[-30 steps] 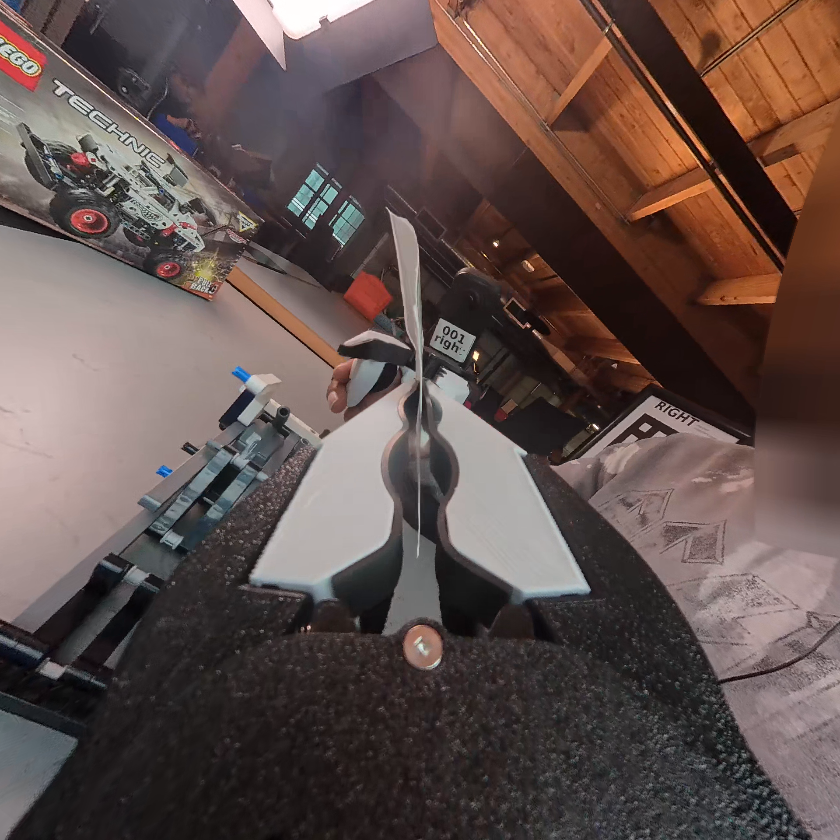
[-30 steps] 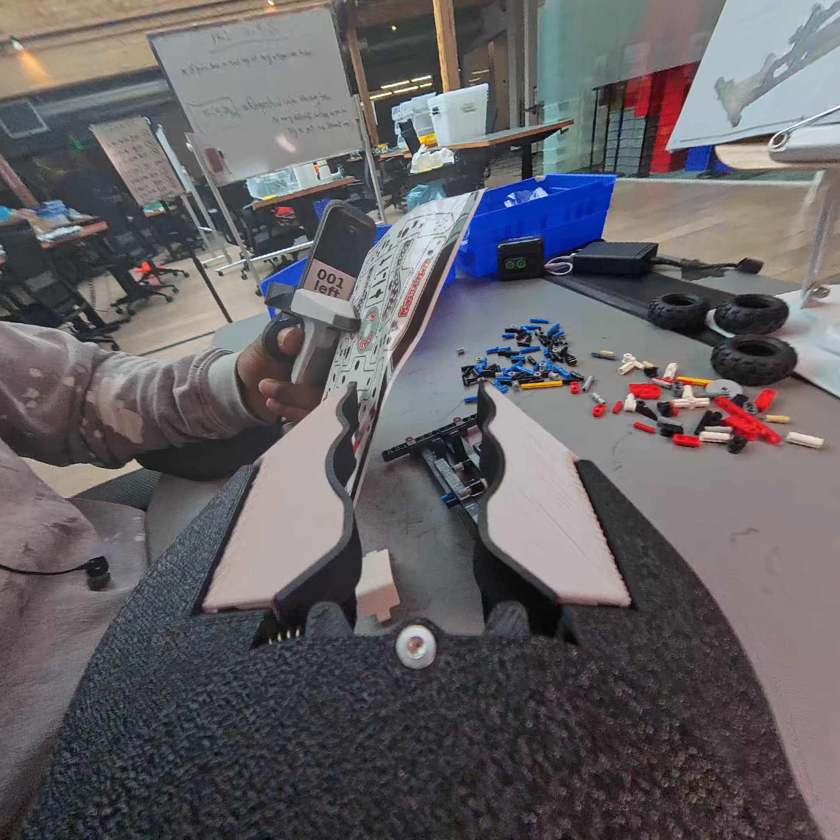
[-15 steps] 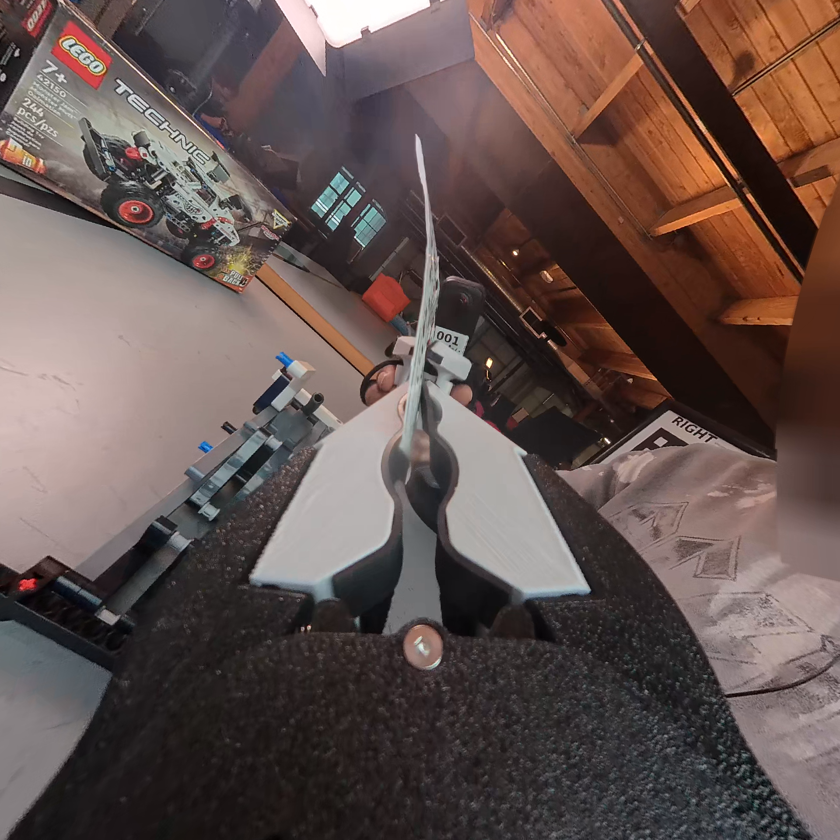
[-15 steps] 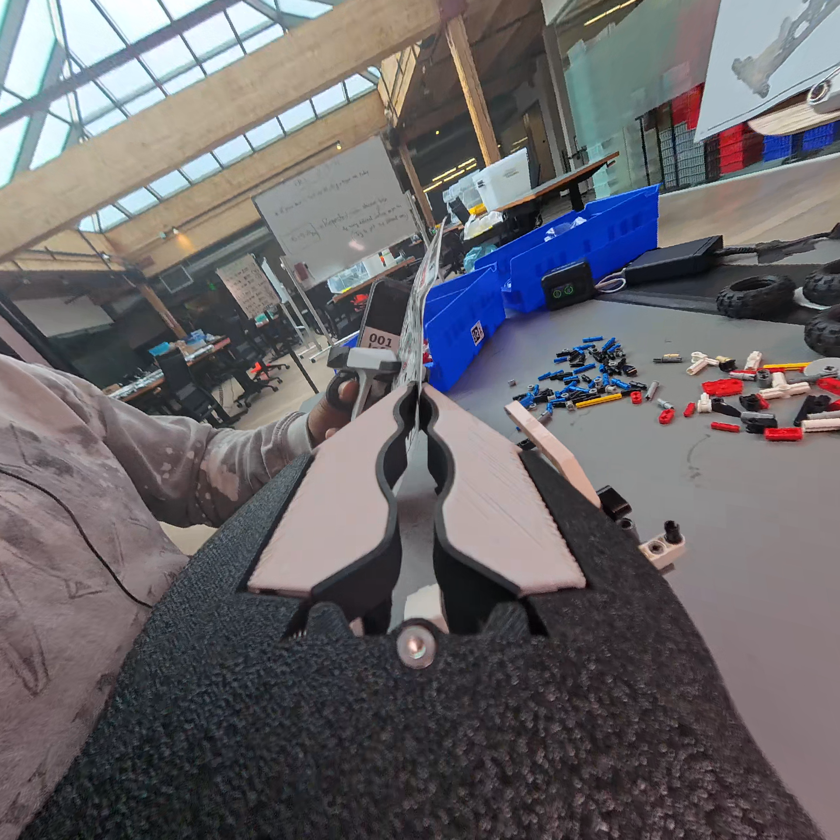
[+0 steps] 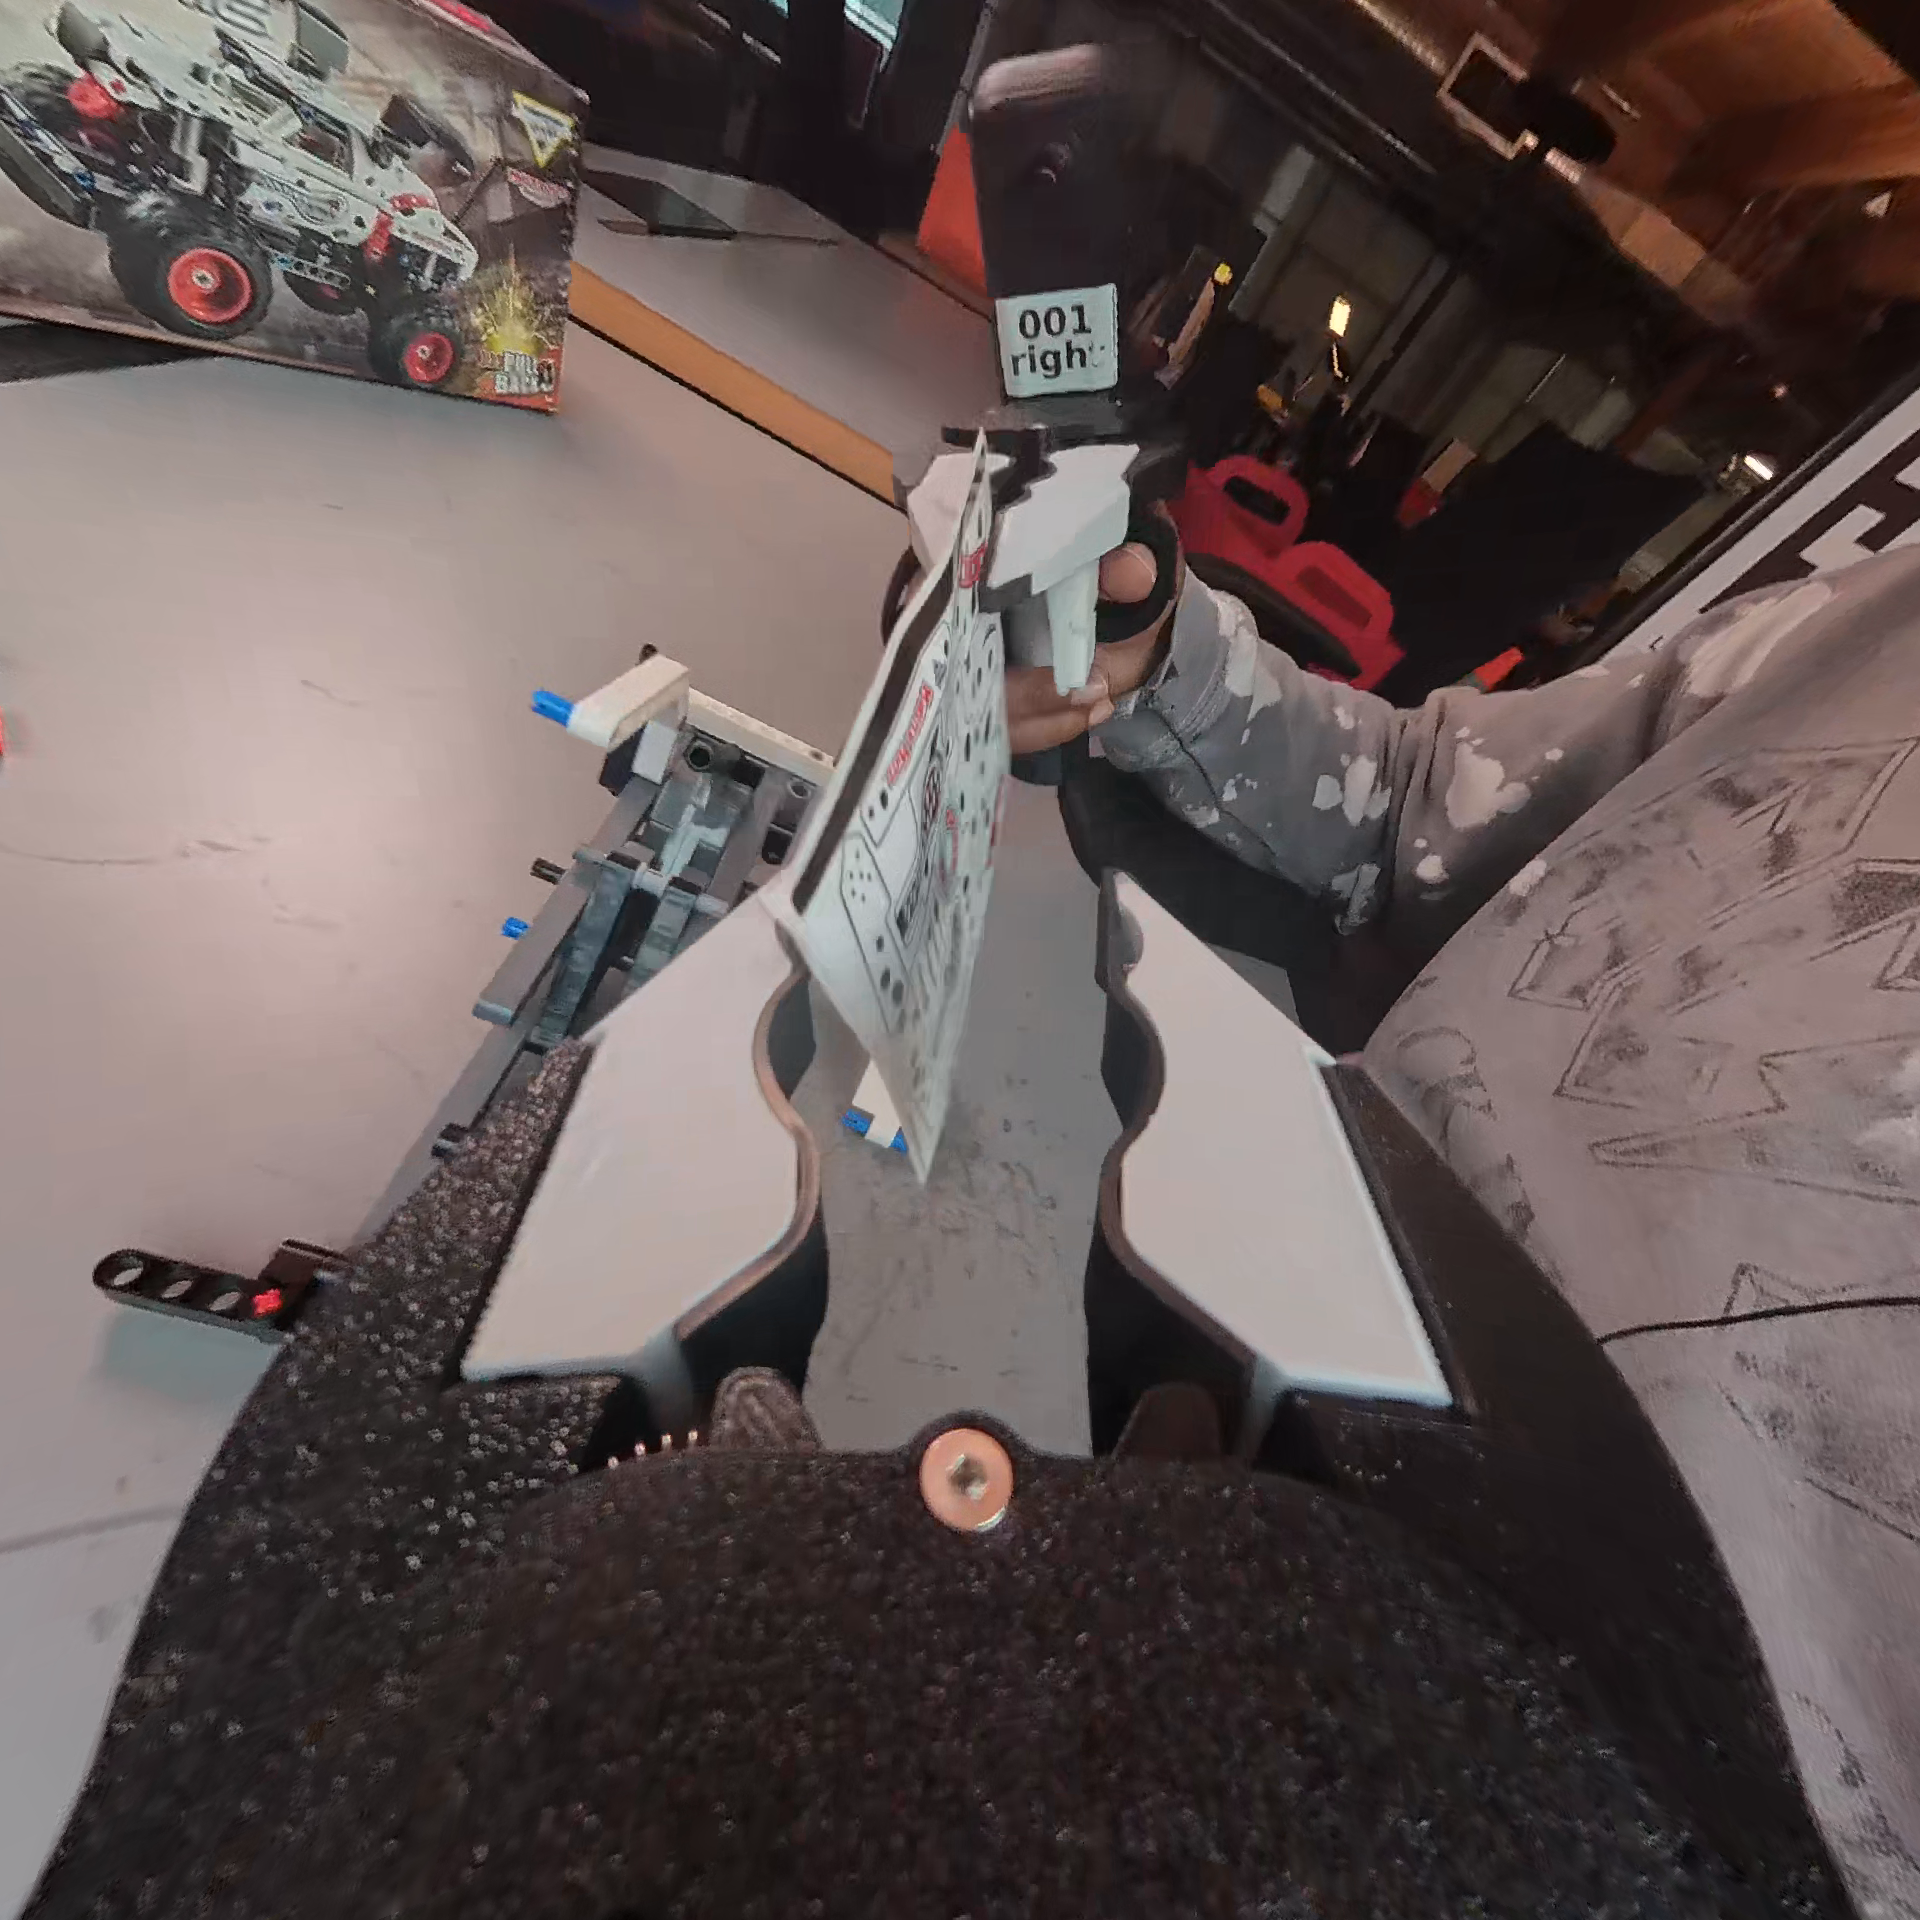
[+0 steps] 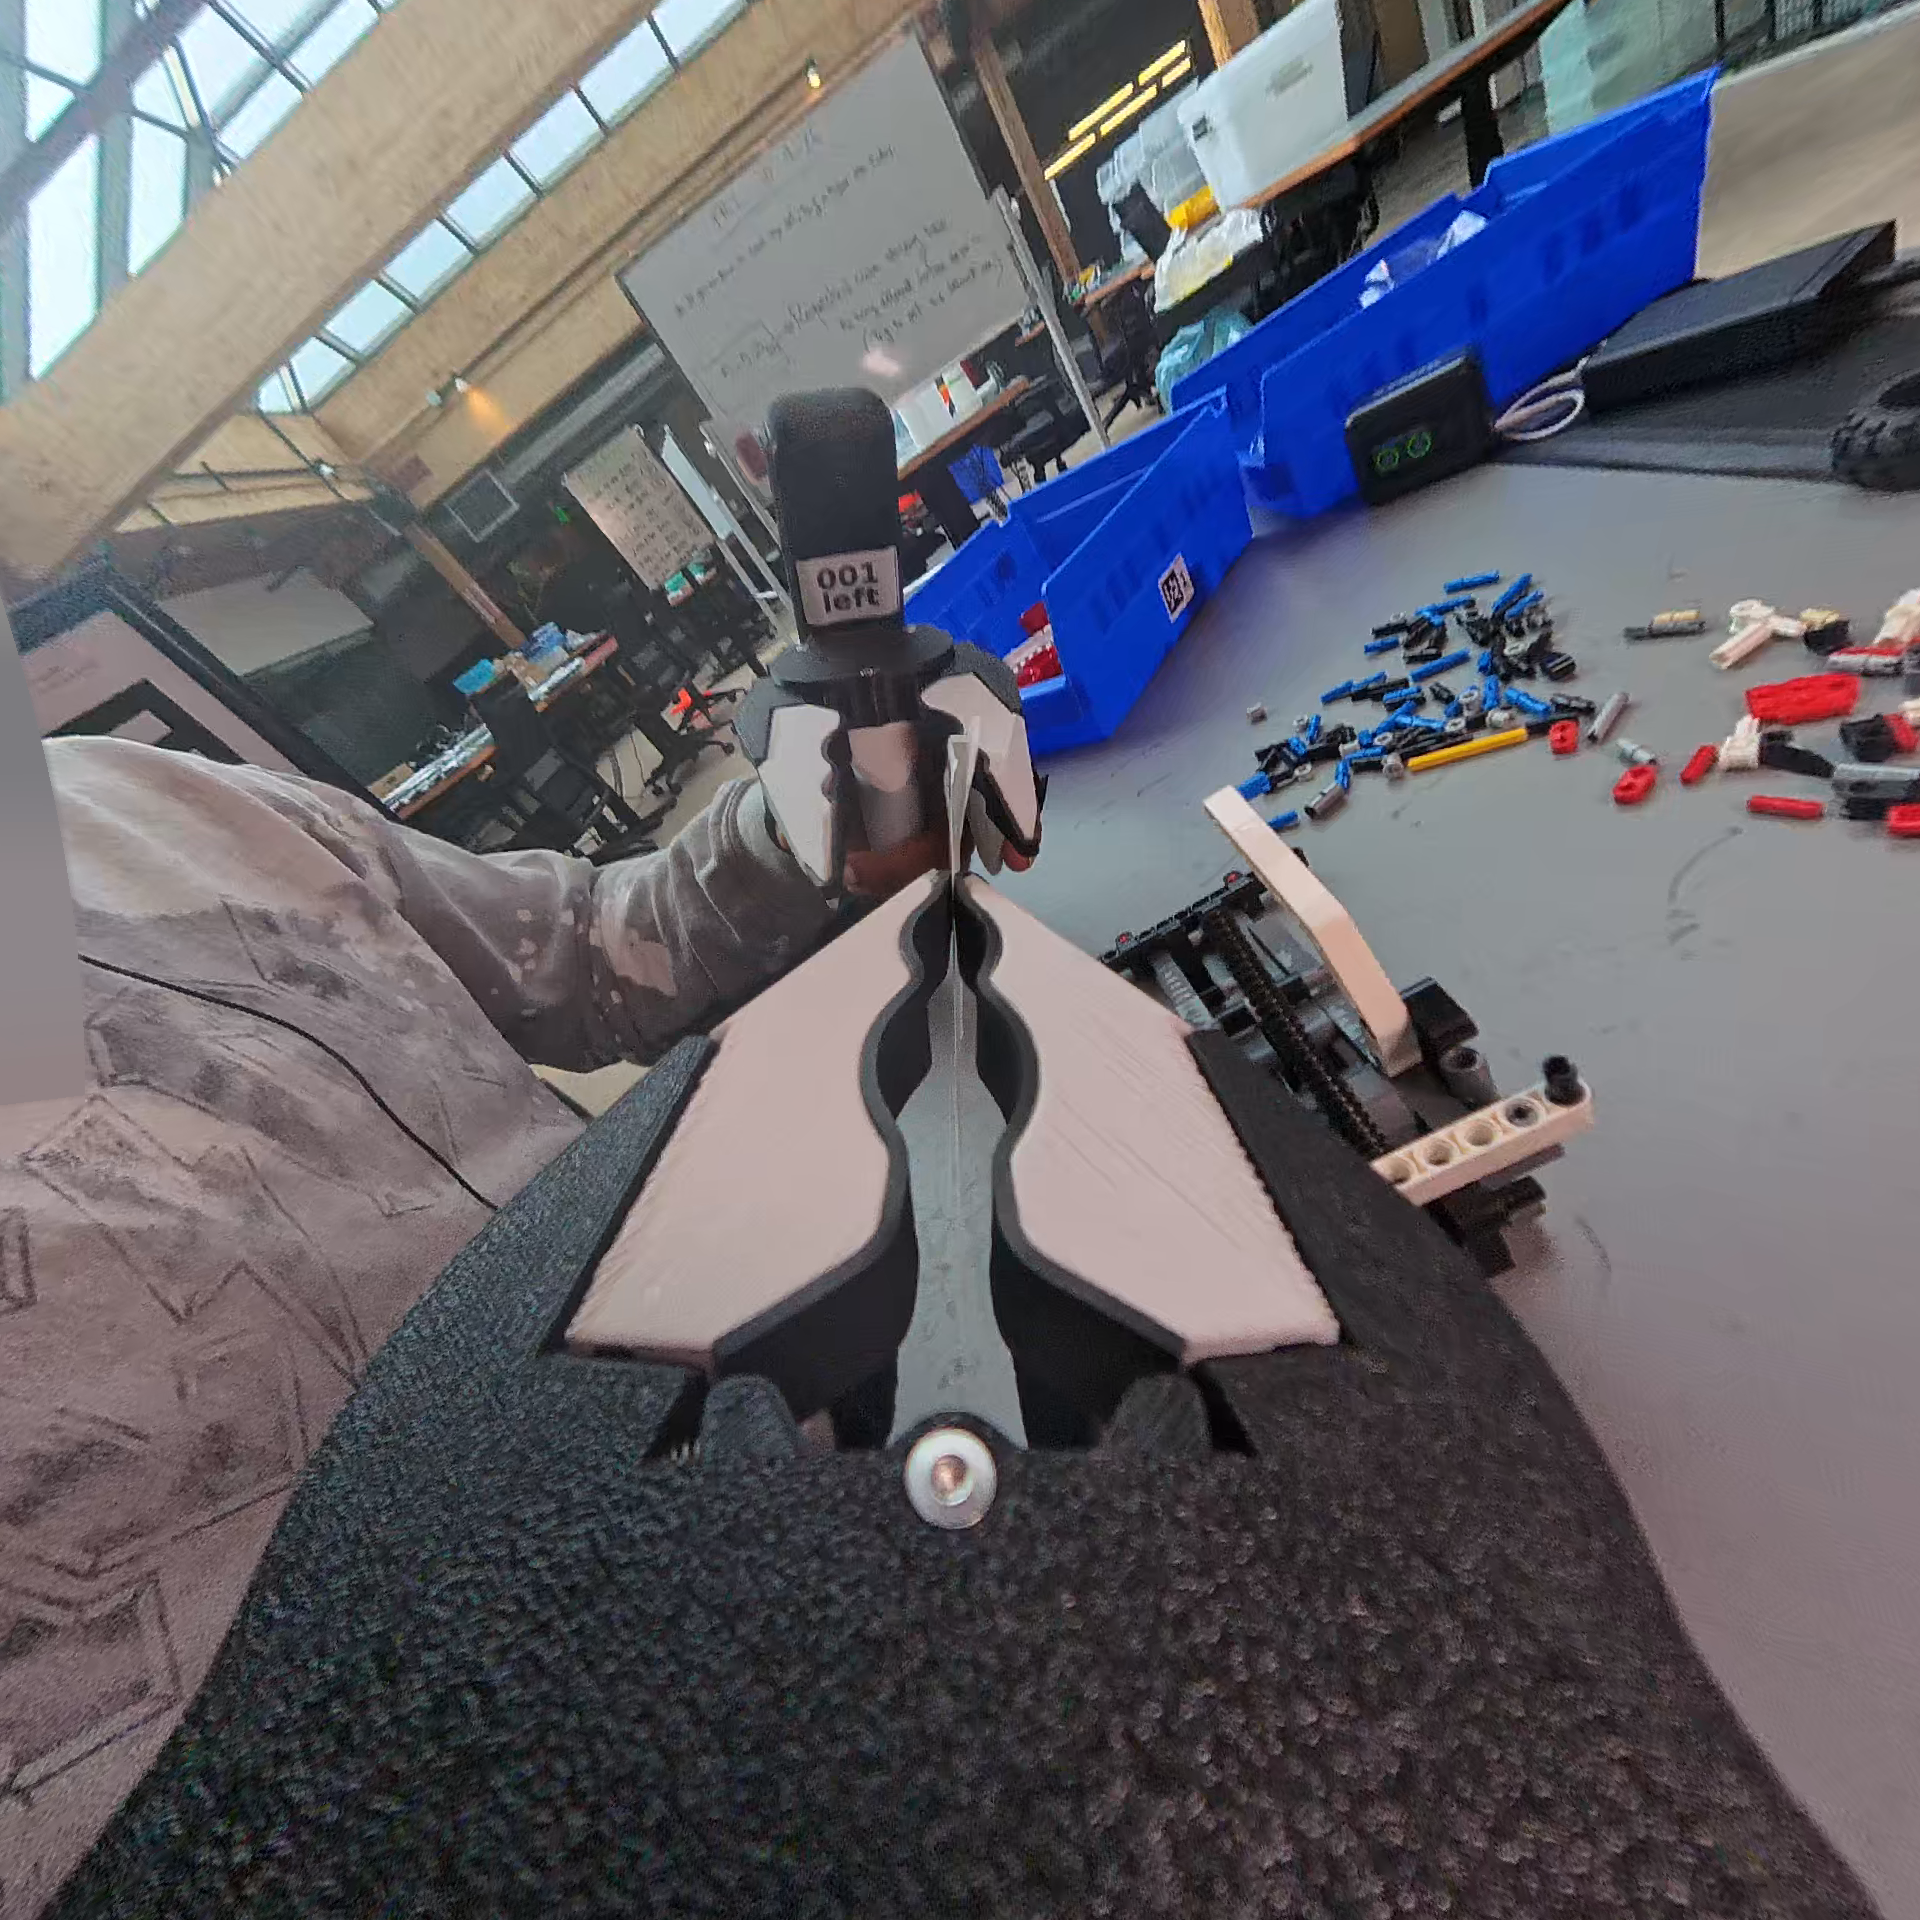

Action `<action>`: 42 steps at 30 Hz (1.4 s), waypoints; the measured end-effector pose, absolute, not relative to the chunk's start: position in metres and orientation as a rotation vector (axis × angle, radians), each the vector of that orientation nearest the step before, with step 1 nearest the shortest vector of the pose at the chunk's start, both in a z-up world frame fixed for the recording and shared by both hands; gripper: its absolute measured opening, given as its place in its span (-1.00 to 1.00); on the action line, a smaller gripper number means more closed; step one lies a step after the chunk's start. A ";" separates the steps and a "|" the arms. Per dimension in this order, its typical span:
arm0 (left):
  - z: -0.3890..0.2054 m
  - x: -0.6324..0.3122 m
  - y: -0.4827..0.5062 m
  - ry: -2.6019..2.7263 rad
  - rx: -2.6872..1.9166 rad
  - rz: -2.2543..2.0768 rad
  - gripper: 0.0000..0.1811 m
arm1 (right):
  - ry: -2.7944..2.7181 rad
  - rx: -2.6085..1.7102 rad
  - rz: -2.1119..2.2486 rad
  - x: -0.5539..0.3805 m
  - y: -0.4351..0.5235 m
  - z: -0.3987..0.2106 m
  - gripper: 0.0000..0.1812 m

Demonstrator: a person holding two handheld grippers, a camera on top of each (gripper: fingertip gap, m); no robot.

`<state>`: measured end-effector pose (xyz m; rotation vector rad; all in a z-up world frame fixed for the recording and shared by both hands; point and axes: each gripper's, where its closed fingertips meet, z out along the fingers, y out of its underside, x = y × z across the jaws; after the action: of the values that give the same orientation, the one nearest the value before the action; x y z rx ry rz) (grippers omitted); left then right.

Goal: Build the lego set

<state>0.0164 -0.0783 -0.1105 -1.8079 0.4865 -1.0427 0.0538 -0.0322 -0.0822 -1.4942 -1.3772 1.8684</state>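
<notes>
A white sticker sheet [image 5: 914,862] hangs upright between the two grippers. My right gripper [image 6: 954,888] is shut on its top edge; the sheet shows edge-on [image 6: 957,800] there. In the left wrist view the right gripper [image 5: 997,488] holds the sheet from above. My left gripper [image 5: 945,899] is open, and the sheet's lower part hangs between its jaws, close to the left finger [image 5: 665,1143]. The left gripper also shows facing me in the right wrist view [image 6: 899,779]. The grey and black lego chassis [image 5: 665,831] lies on the table, also in the right wrist view [image 6: 1299,1018] with a white curved panel [image 6: 1309,914].
The lego box [image 5: 281,197] stands at the table's far side. A black beam with a red pin [image 5: 197,1283] lies alone. Loose blue, black and red pieces [image 6: 1455,686] are scattered beyond the chassis. Blue bins [image 6: 1143,582] and a tyre [image 6: 1881,436] sit farther back.
The right gripper closed on the sheet about half a second ago. The left gripper has now opened and let go of it, and both views have tilted down towards the table.
</notes>
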 end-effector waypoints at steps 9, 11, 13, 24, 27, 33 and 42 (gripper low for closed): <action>-0.109 0.050 -0.080 0.344 -1.721 -1.332 -1.00 | -1.352 -1.423 1.838 0.046 -0.035 -0.085 -0.92; -0.102 0.038 -0.074 0.247 -1.673 -1.348 -1.00 | -1.271 -1.335 1.781 0.049 -0.022 -0.070 -0.78; -0.098 0.029 -0.070 0.184 -1.634 -1.341 -1.00 | -1.241 -1.231 1.687 0.052 -0.020 -0.055 -0.57; -0.077 0.026 -0.086 0.380 -1.592 -1.265 -0.60 | -1.504 -1.298 1.745 0.059 -0.052 -0.067 -1.00; -0.078 0.028 -0.089 0.501 -1.659 -1.154 -0.52 | -1.601 -1.426 1.866 0.066 -0.066 -0.081 -1.00; -0.101 0.054 -0.096 0.594 -1.733 -1.142 -1.00 | -1.724 -1.494 1.942 0.058 -0.093 -0.105 -1.00; -0.119 0.016 -0.066 0.183 -1.825 -1.188 -1.00 | -1.500 -0.804 0.980 0.043 -0.056 -0.061 -0.70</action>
<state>0.0163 -0.0656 -0.1187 -1.8255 0.1825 -1.1883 0.0428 -0.0559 -0.0607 -0.8041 -1.5000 0.9804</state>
